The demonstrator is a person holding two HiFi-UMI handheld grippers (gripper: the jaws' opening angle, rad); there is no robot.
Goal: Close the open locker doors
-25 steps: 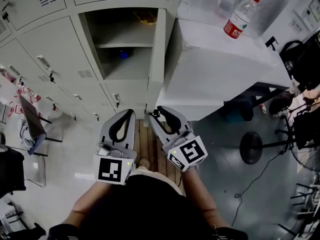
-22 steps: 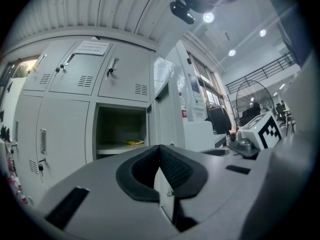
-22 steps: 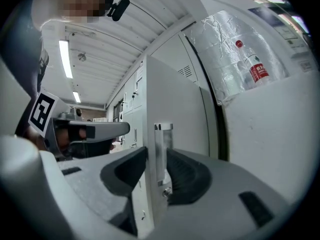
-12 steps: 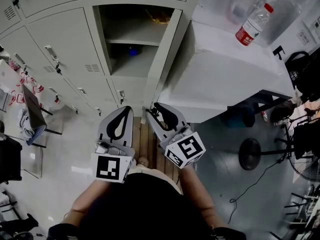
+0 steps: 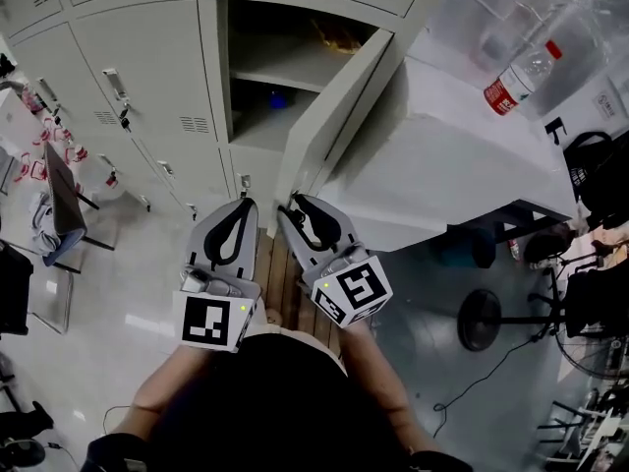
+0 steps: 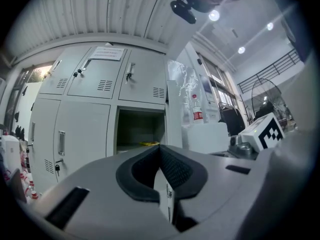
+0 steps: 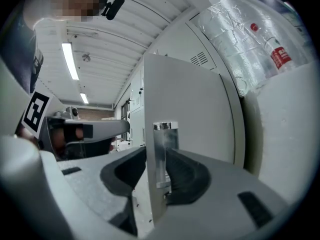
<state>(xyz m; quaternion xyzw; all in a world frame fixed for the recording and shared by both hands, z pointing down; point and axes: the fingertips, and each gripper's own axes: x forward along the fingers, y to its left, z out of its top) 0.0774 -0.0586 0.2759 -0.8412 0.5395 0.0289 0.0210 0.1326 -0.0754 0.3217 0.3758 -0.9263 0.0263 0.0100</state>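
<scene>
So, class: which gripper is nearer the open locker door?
Right. The right gripper grips the open locker door by its edge; the left gripper, jaws together, sits beside it, off the door.

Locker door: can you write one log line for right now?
locker door: half open | right claw: shut on its edge at the handle | left claw: shut, empty | step: door not yet closed

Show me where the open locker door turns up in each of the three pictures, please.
Head view: locker door at centre, swung out rightward from the open compartment.
Left gripper view: narrow pale panel just right of the open compartment.
Right gripper view: broad panel filling the middle.
Shared landmark: red-labelled water bottle, right of the door in all three.
</scene>
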